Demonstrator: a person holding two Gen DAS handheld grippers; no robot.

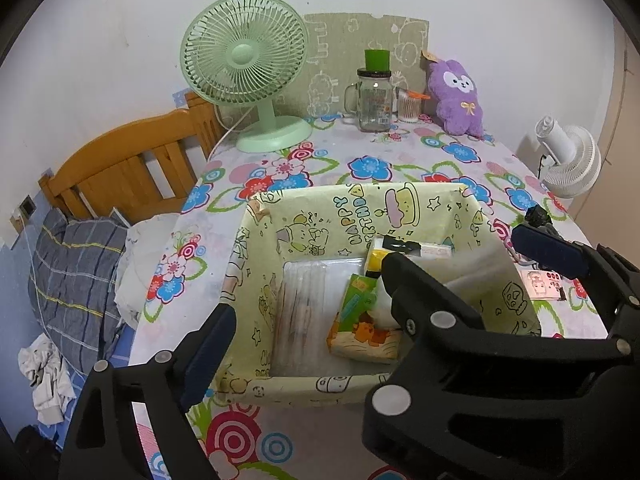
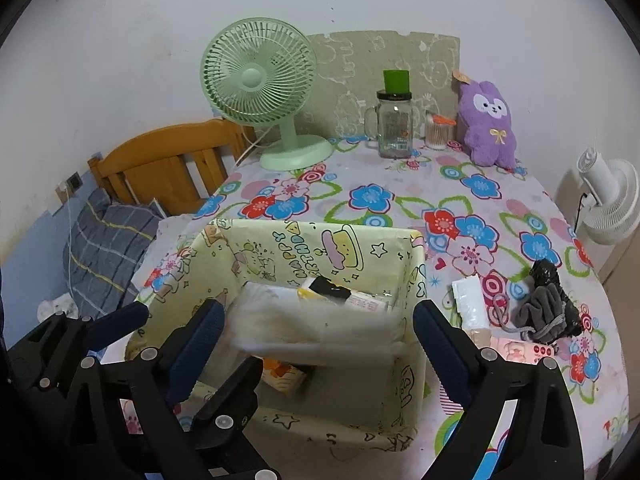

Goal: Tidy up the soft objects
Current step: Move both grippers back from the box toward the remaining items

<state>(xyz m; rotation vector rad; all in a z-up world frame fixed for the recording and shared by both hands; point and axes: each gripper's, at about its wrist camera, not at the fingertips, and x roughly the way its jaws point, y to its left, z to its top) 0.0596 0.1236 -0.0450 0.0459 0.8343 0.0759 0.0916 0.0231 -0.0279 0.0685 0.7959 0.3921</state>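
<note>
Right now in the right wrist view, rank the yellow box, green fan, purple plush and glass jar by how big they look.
1. yellow box, though it sits nearest the camera
2. green fan
3. purple plush
4. glass jar, close to the plush in height, clearly narrower

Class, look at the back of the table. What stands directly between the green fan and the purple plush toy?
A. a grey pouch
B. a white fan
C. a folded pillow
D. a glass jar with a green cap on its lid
D: the glass jar stands at the table's back edge, right of the green fan and left of the purple plush toy.
</note>
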